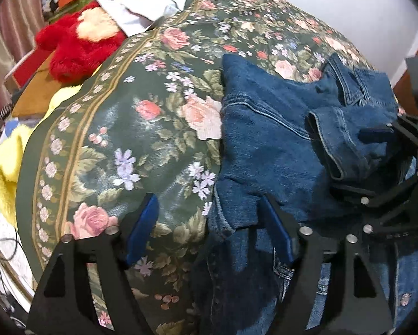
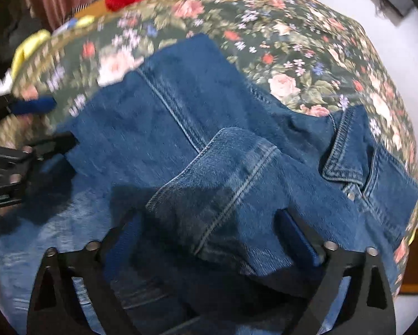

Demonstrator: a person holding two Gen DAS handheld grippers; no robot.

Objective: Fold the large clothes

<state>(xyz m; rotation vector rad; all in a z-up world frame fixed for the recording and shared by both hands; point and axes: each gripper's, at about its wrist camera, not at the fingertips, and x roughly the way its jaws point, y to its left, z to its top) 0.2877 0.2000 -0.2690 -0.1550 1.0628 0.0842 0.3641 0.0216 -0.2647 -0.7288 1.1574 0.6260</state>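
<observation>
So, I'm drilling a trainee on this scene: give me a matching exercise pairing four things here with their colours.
Things:
1. jacket
2. plush toy
3. bedspread
4. left hand-held gripper pads

Colours:
A. red with a cream patch
B. bright blue
C. dark green with pink roses
D. denim blue with pale stitching

Pairs: 1-D, 2-A, 3-C, 4-B
</observation>
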